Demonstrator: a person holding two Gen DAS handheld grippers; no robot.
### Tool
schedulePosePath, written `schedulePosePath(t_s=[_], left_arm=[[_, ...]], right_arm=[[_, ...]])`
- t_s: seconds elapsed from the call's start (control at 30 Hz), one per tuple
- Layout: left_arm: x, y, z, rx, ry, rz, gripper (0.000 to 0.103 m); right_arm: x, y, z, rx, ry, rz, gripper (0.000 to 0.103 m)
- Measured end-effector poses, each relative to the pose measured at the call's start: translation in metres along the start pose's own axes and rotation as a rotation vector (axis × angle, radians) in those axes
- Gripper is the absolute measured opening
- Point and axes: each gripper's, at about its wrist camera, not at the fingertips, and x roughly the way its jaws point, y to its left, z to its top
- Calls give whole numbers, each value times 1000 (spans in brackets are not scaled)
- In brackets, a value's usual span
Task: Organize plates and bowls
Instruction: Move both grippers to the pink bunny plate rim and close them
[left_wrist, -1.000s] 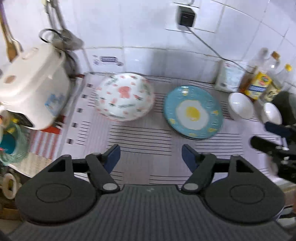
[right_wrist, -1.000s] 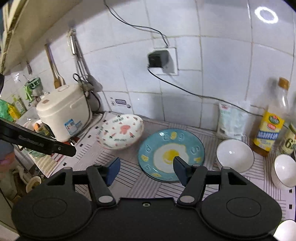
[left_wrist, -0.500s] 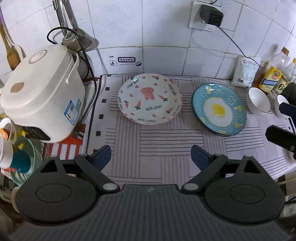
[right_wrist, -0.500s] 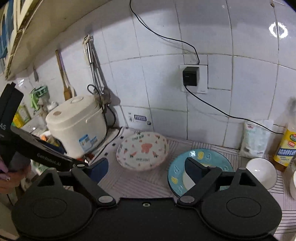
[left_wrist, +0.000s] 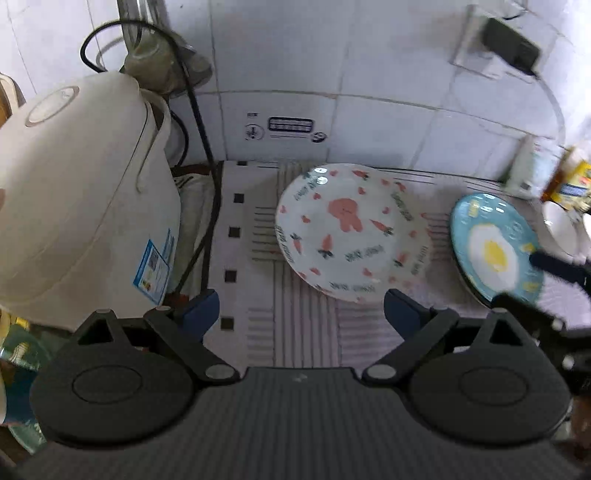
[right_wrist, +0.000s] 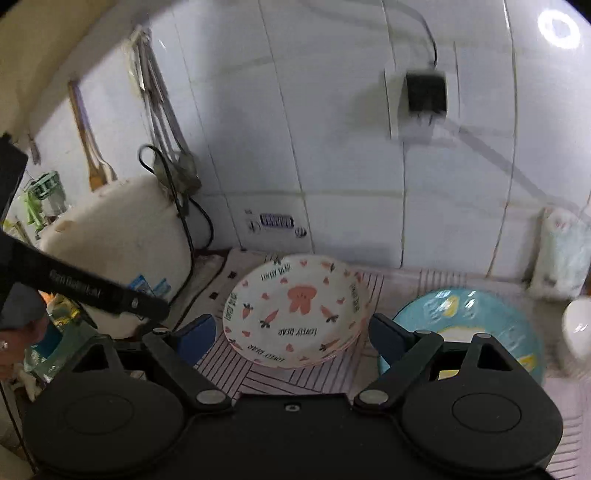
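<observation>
Both grippers hover nr rabbit plate (left_wrist: 343, 232)

Left gripper (left_wrist: 301, 308) & right gripper (right_wrist: 291, 332) gape wide, empty; I risk clipping its rim, shoving it into egg plate (left_wrist: 496, 247).

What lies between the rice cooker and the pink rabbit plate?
Only striped mat and a black cord beside the rice cooker; the rabbit plate sits apart, in the left wrist view.

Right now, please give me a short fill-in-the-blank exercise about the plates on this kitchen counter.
1. The white plate shows a pink ____ in its middle.
2. The blue plate shows a fried ____.
3. The rice cooker stands to the ____ of the white plate.

Missing words: rabbit; egg; left
</observation>
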Motion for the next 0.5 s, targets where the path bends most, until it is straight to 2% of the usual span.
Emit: schedulePosePath(t_s=[0.1, 0.27, 0.33, 0.43, 0.5], left_arm=[[26, 3, 1, 6, -22, -12, 97], [68, 10, 3, -72, -20, -60, 96], [85, 11, 5, -77, -15, -54, 95], [108, 13, 10, -71, 18, -62, 92], [119, 12, 11, -65, 30, -72, 87]], right_arm=[[25, -6, -15, 94, 9, -10, 89], [62, -15, -39, 225, 18, -31, 87], [77, -17, -45, 255, 34, -30, 86], [95, -18, -52, 267, 22, -45, 80], [104, -21, -57, 311, 8, -54, 71]])
